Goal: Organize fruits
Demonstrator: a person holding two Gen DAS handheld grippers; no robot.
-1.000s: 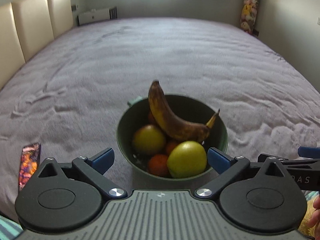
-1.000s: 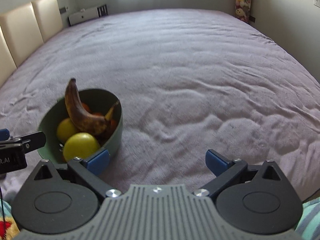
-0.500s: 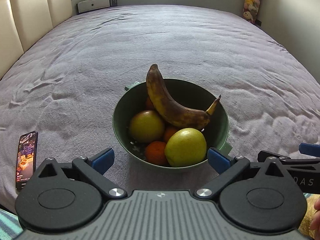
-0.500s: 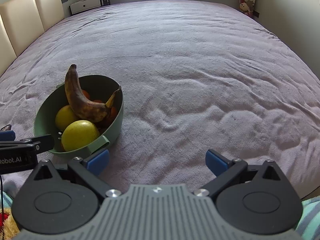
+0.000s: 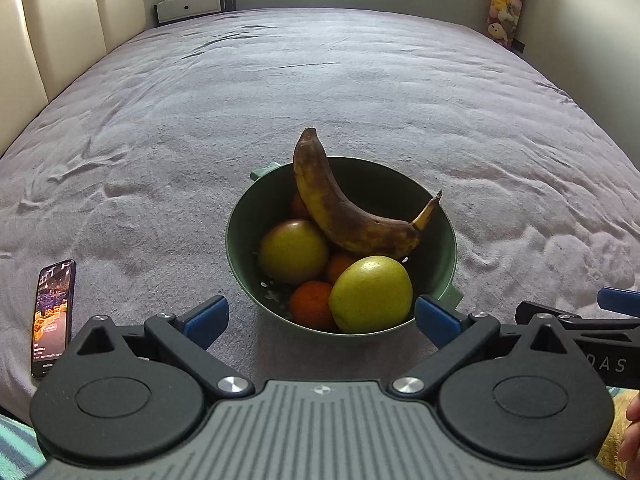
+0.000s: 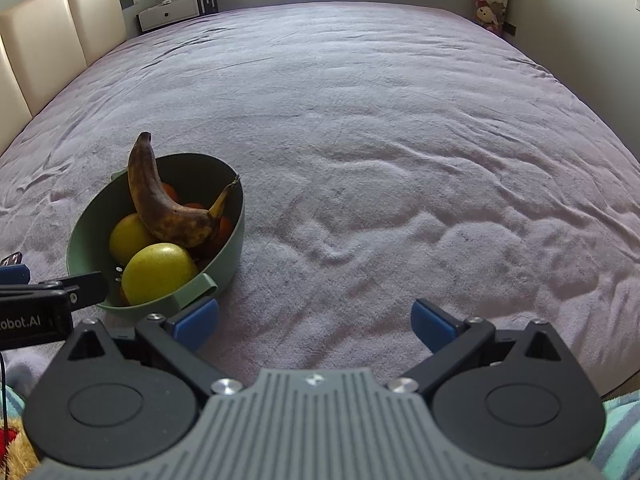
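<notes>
A green bowl (image 5: 440, 216) sits on the purple bedspread. It holds a brown-spotted banana (image 5: 340, 208), two yellow-green apples (image 5: 370, 294) (image 5: 294, 250) and small oranges (image 5: 312, 304). My left gripper (image 5: 320, 320) hovers open just in front of the bowl's near rim, nothing between its blue pads. In the right wrist view the bowl (image 6: 228, 252) lies to the left with the banana (image 6: 164, 200) and an apple (image 6: 158, 272) showing. My right gripper (image 6: 314, 320) stands open over bare bedspread, right of the bowl.
A phone (image 5: 54, 316) with a lit screen lies on the bed at the left. A cream headboard (image 5: 48, 40) runs along the left, and a white cabinet (image 5: 192, 4) and hanging plush toys (image 5: 506, 0) stand at the far end. The bedspread (image 6: 400, 140) stretches wide beyond the bowl.
Both grippers have risen and tilted down, so the bowl sits further from the fingers in view and more of its inside shows. Neither gripper's jaws changed.
</notes>
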